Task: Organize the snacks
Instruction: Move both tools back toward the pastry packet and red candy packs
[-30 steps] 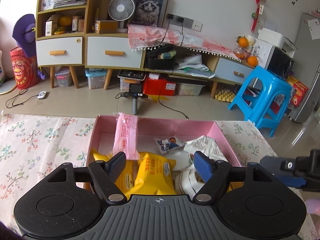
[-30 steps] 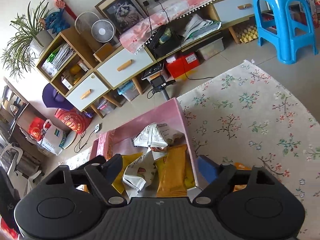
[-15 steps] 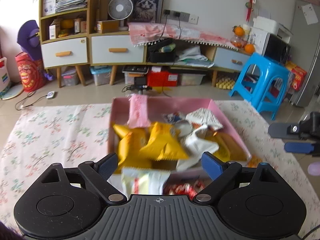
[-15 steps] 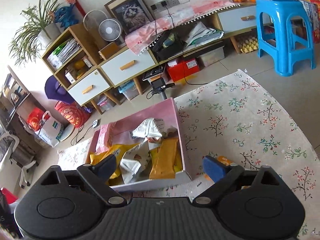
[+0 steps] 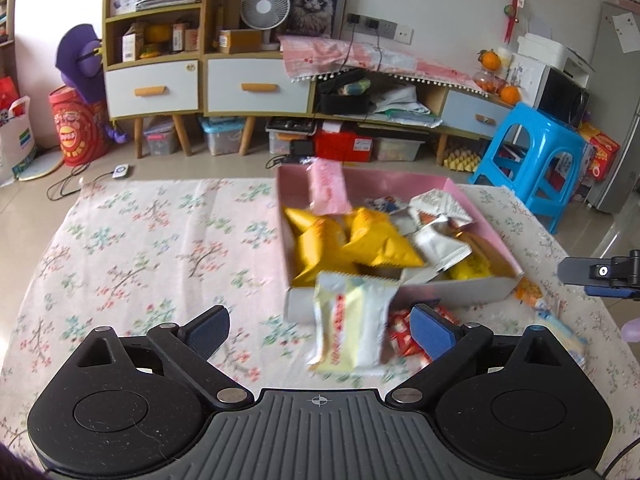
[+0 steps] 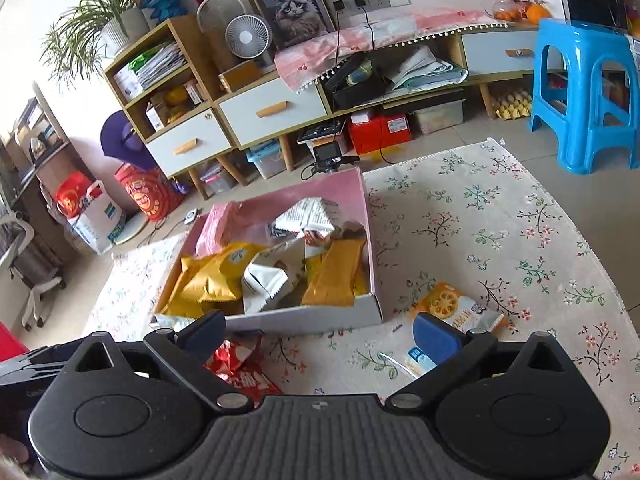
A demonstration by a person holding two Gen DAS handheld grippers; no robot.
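The left gripper (image 5: 320, 326) hangs low over the flowered tablecloth (image 5: 152, 240), its jaws opening wide; a pale yellow packet (image 5: 350, 326) lies between the blue pads, blurred, and I cannot tell whether either pad touches it. At its one o'clock sits the pink box (image 5: 460, 294), crammed with yellow bags (image 5: 360, 240) and silver wrappers (image 5: 438, 242). A red packet (image 5: 400, 334) lies just beside the box's near wall.

The right gripper (image 6: 320, 334) is opening wide too, gripping nothing. The same box (image 6: 320, 320) lies at its twelve o'clock, an orange biscuit packet (image 6: 460, 306) on the cloth at one o'clock, red wrappers (image 6: 240, 368) under its left finger.
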